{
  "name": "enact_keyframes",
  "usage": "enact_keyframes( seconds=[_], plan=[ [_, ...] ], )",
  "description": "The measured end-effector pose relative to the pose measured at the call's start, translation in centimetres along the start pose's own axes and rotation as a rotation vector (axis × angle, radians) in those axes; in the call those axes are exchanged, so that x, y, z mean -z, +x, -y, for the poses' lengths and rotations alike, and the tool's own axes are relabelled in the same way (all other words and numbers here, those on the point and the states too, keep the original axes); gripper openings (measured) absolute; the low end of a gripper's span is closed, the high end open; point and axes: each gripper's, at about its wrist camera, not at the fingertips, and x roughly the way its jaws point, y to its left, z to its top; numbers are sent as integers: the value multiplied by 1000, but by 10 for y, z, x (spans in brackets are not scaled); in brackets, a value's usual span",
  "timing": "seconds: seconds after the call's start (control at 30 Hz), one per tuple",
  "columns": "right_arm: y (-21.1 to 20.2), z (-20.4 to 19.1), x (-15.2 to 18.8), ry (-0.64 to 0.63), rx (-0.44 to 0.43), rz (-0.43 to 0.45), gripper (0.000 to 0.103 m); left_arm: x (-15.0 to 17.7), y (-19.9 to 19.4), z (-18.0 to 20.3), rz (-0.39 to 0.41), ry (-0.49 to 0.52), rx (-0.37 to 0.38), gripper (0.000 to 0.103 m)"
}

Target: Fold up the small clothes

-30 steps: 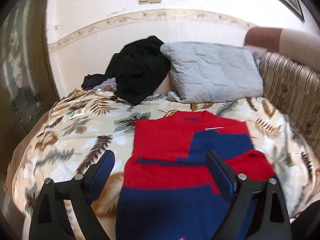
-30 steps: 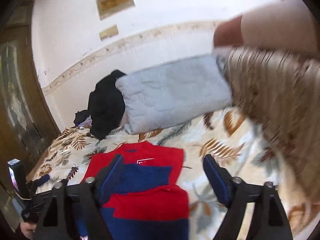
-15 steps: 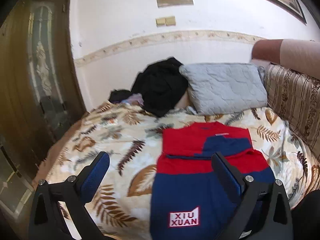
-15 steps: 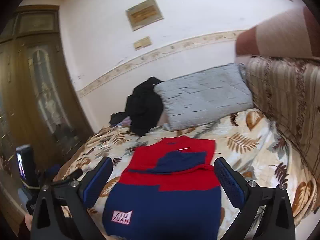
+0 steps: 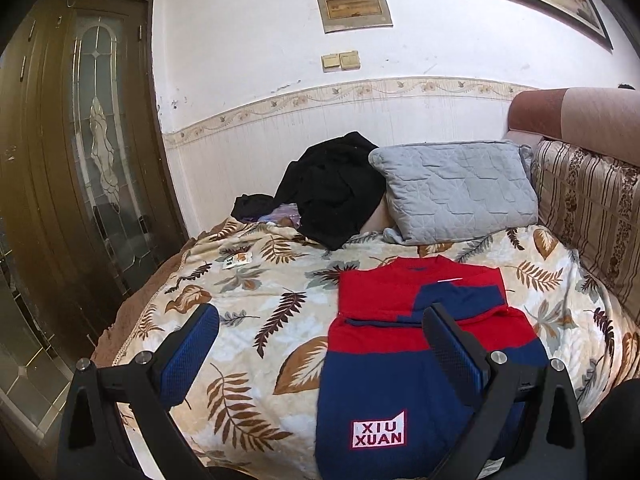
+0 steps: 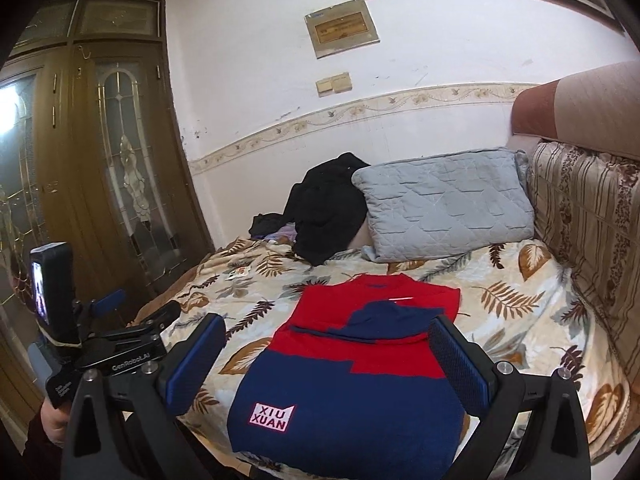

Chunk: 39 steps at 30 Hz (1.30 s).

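A red and navy sweater (image 5: 420, 344) lies flat on the bed (image 5: 248, 280), near its front edge and right of the middle. Its sleeves are folded across the chest, so a navy patch sits on the red upper half. The lower half is navy and bears a white label reading "XIU XUAN" (image 5: 378, 434) at the near left corner.

The left claw (image 5: 320, 352) hangs above the near edge of the bed with its 2 blue pads wide apart and nothing between them; its right pad (image 5: 452, 354) stands in front of the sweater, its left pad over bare bedspread. The right claw (image 6: 326, 360) is also spread wide and empty, its pads framing the sweater from the near side without touching it.

In the right wrist view the left tool shows at the far left, held in a hand (image 6: 54, 424).

At the far end of the bed a grey pillow (image 5: 456, 190) leans against the wall, with a heap of black clothes (image 5: 332, 190) just left of it. A striped cushion (image 5: 592, 216) lines the right side. A brown wardrobe (image 5: 80, 152) with glass panels stands to the left.
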Motion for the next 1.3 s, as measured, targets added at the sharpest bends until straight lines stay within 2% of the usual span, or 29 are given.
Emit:
enact_keyframes(
  seconds=[0.5, 1.3],
  plan=[
    [13, 7, 15, 11, -16, -56, 103, 14, 16, 2, -62, 4, -36, 101],
    [22, -8, 21, -29, -34, -60, 103, 24, 27, -5, -111, -1, -85, 101]
  ],
)
